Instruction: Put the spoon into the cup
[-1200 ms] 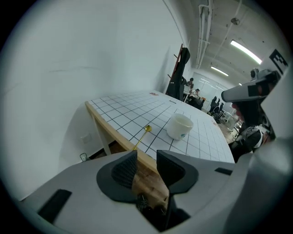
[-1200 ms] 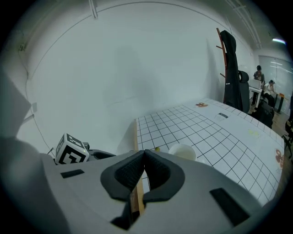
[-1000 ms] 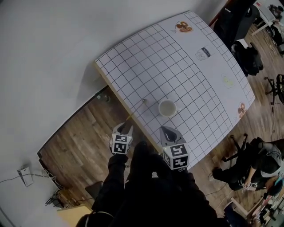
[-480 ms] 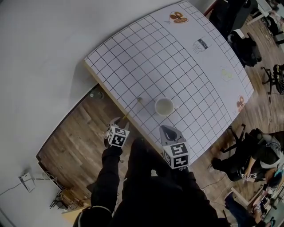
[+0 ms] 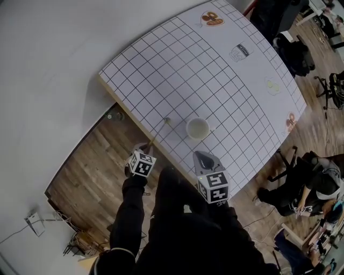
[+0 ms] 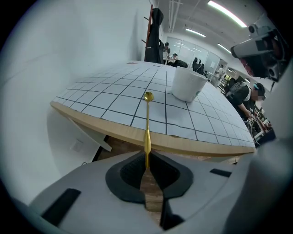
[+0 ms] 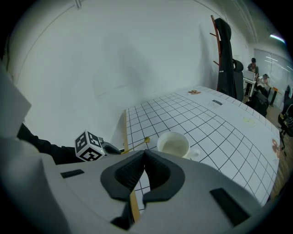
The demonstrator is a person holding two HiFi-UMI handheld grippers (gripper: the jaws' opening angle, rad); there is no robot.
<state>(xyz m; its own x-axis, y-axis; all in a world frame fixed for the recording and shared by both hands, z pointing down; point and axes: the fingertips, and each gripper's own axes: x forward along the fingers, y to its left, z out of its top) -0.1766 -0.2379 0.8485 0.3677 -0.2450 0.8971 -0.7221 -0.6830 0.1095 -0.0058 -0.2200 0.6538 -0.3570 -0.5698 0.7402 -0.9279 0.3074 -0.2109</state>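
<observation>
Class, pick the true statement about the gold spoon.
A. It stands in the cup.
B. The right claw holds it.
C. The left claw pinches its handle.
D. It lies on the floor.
C: the handle of the spoon sits in the left claw, whose jaws have just been closing on it, bowl end on the table.

White wall (image 5: 48,48) behind gridded table (image 5: 177,59) w/ wood edge; wood-plank floor (image 5: 86,180); coat rack (image 6: 154,29) far end; ceiling strip lights (image 6: 224,13) on.
</observation>
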